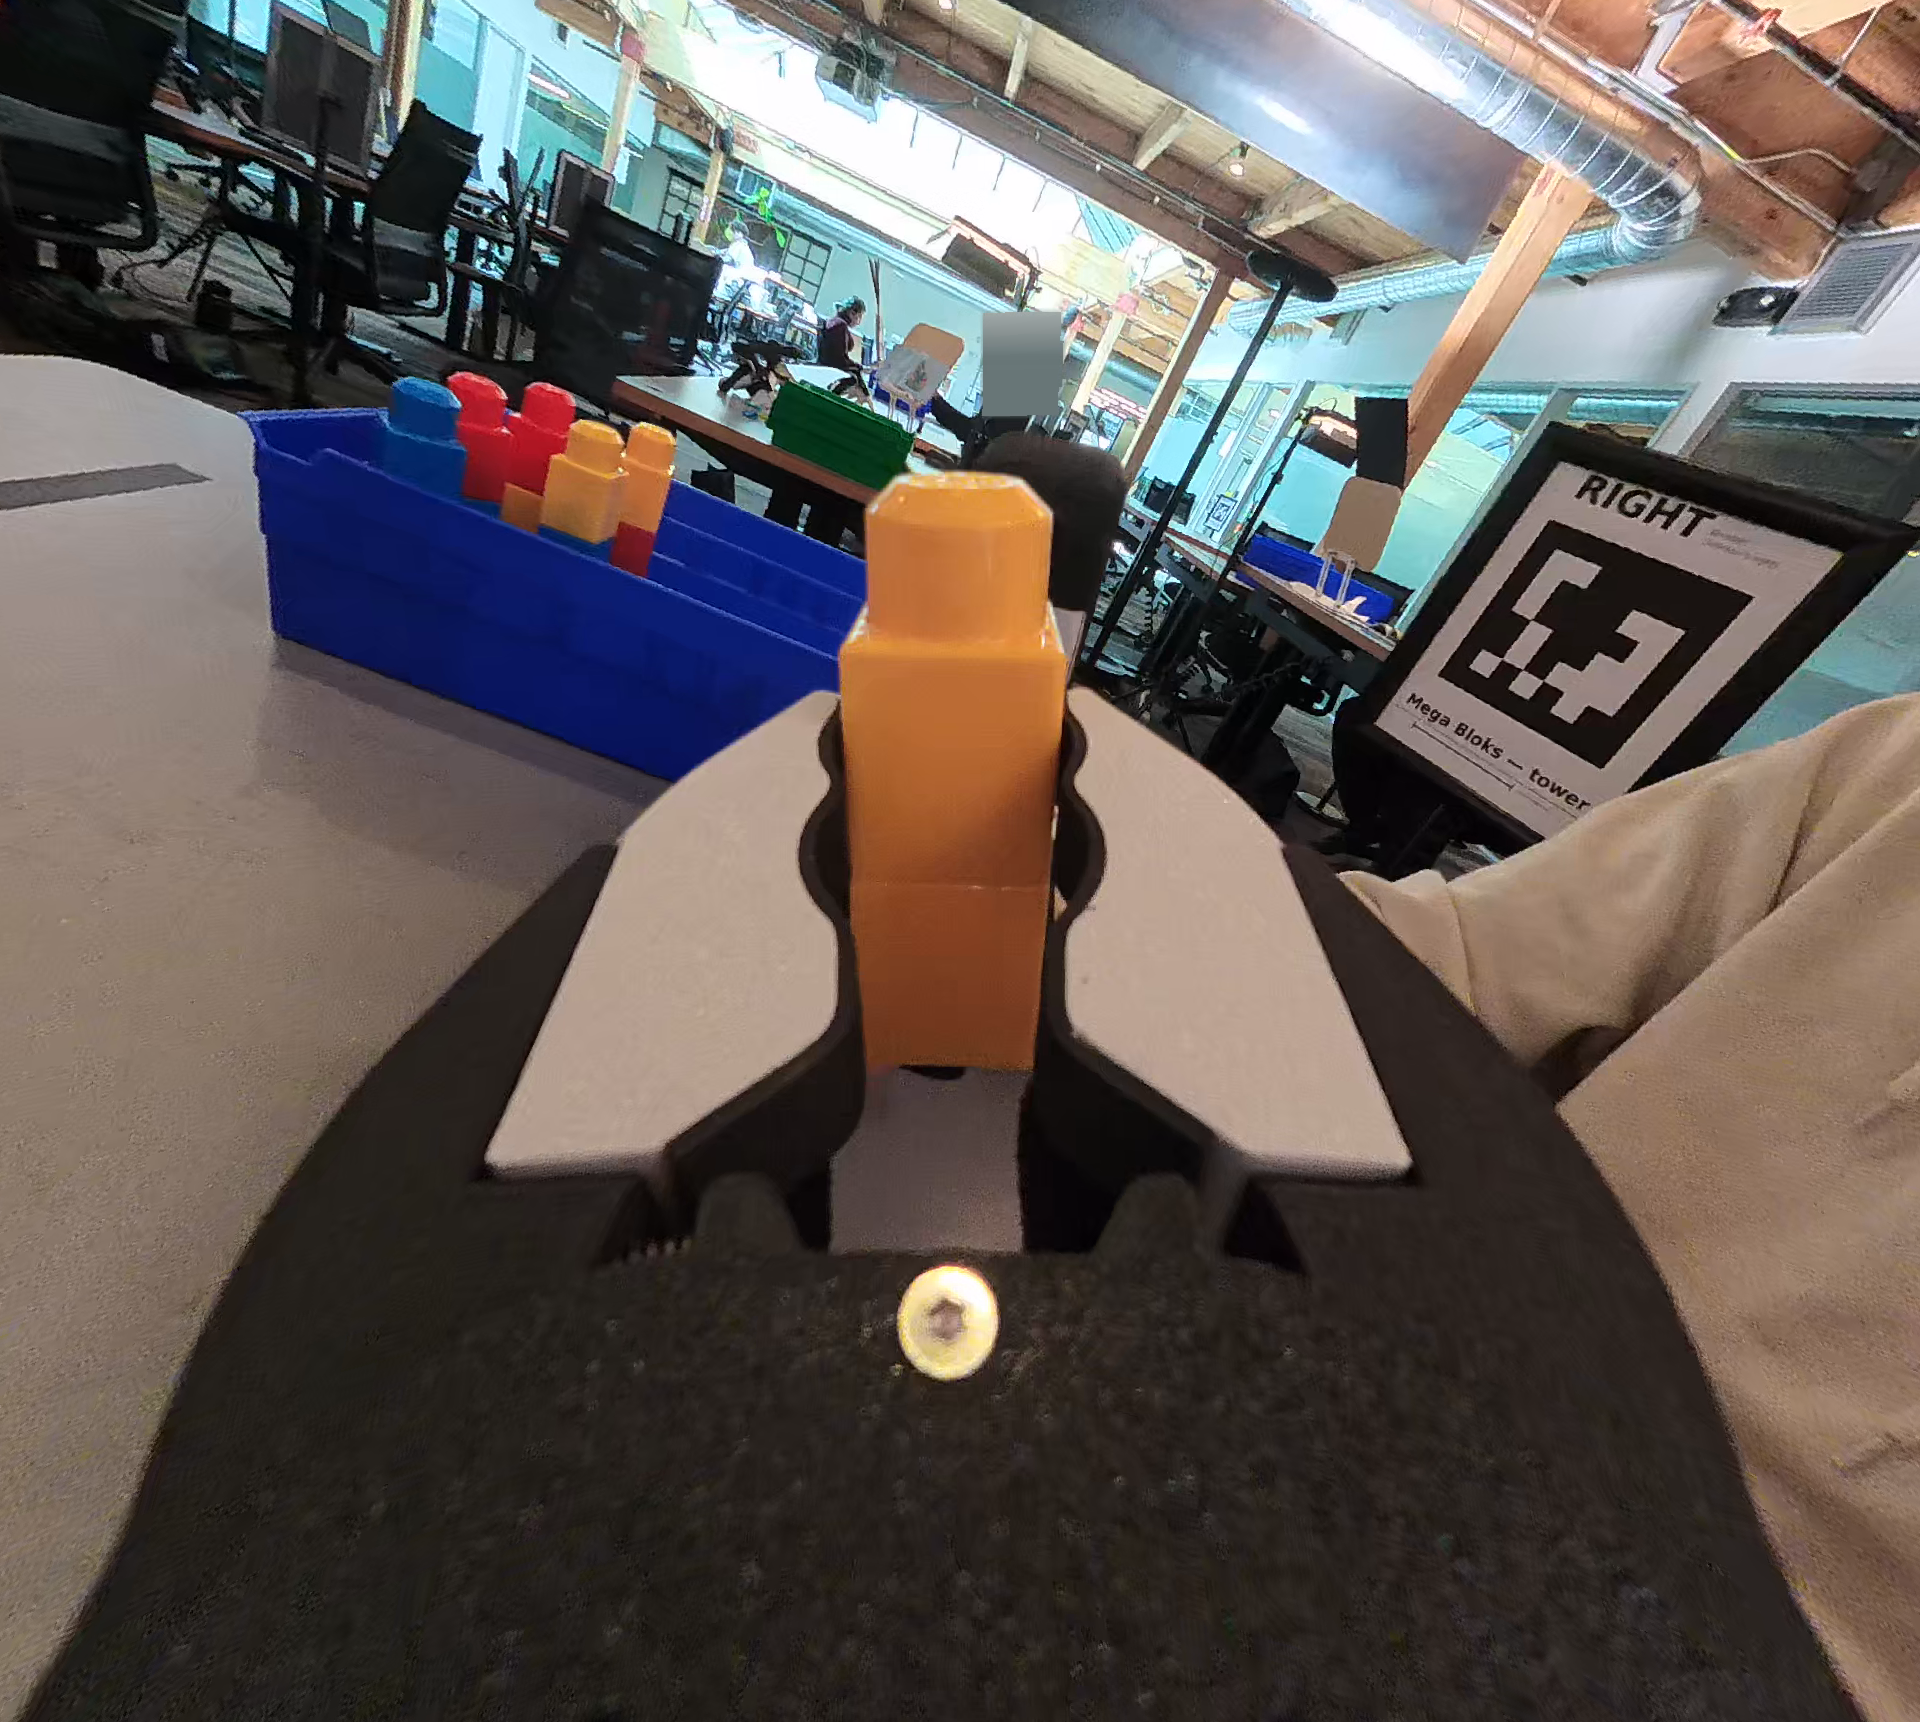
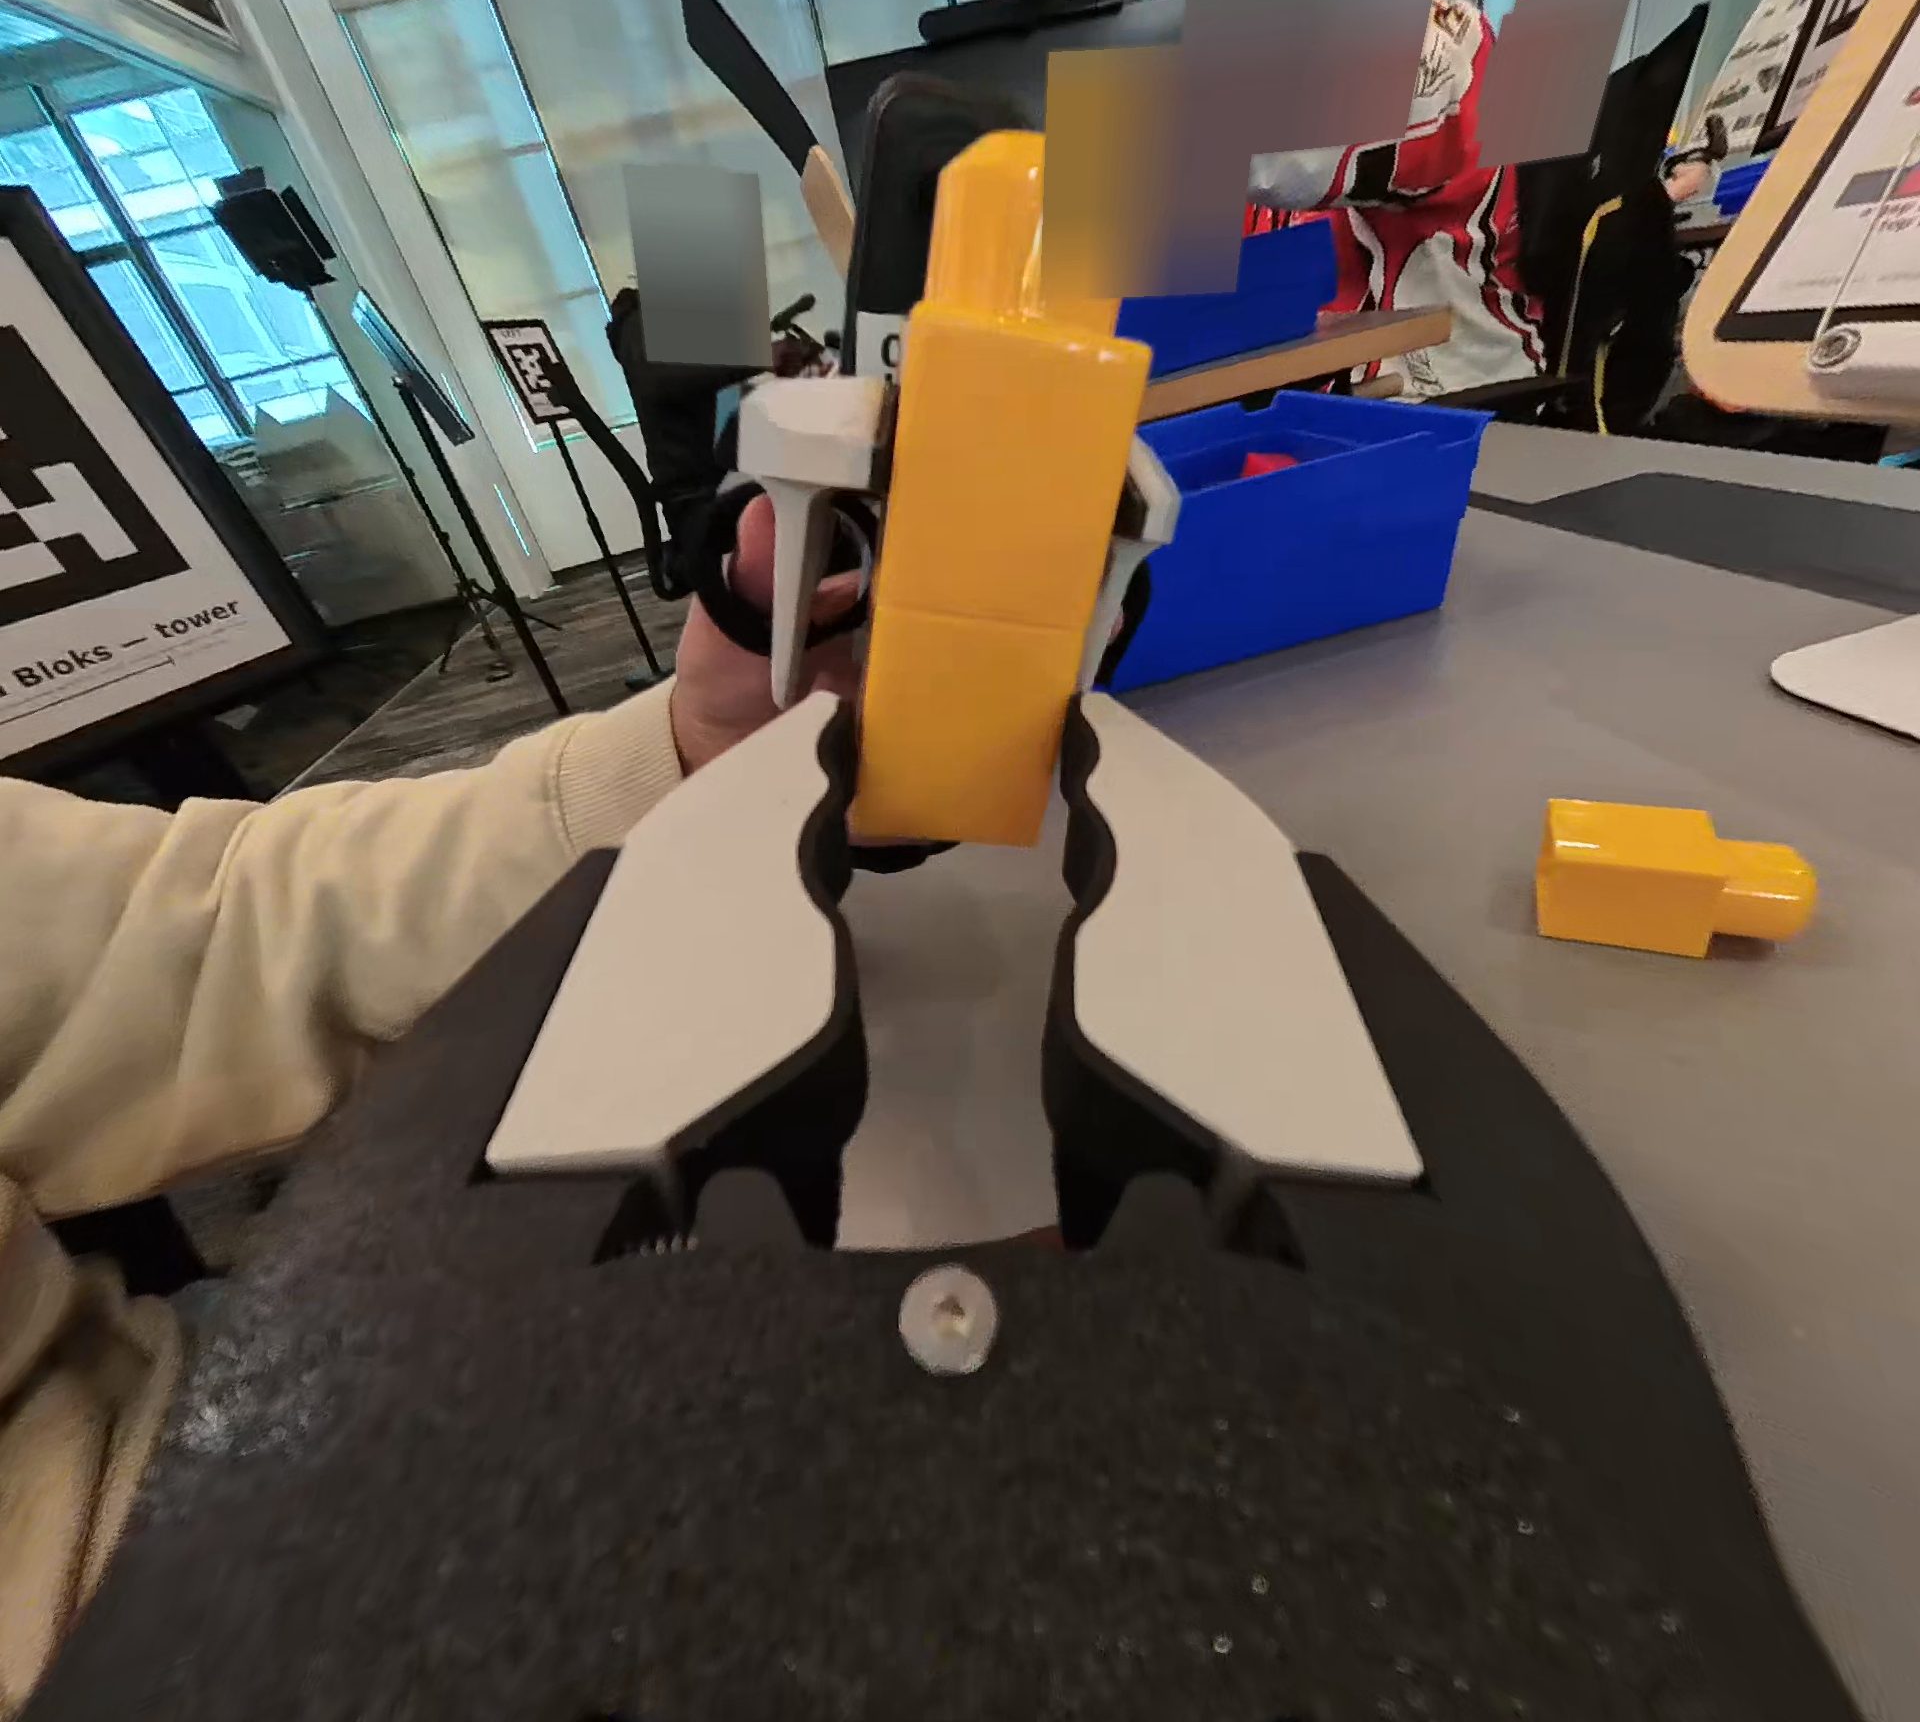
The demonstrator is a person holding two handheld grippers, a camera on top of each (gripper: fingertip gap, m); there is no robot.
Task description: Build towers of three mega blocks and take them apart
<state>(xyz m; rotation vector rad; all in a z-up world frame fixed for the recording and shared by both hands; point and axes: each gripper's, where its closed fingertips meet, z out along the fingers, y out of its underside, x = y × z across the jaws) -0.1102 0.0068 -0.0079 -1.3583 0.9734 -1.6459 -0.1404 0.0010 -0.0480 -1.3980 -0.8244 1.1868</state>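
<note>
One loose yellow block [image 2: 1673, 883], right wrist view only.

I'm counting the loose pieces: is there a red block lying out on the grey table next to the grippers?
No, the only loose block lying on the grey table is yellow, on its side.

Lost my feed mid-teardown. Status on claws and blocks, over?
Left claw clamps upper block of two-high orange plastic stack. Right claw closed on lower block. Third orange block lies loose on grey table. Nothing in the way.
</note>
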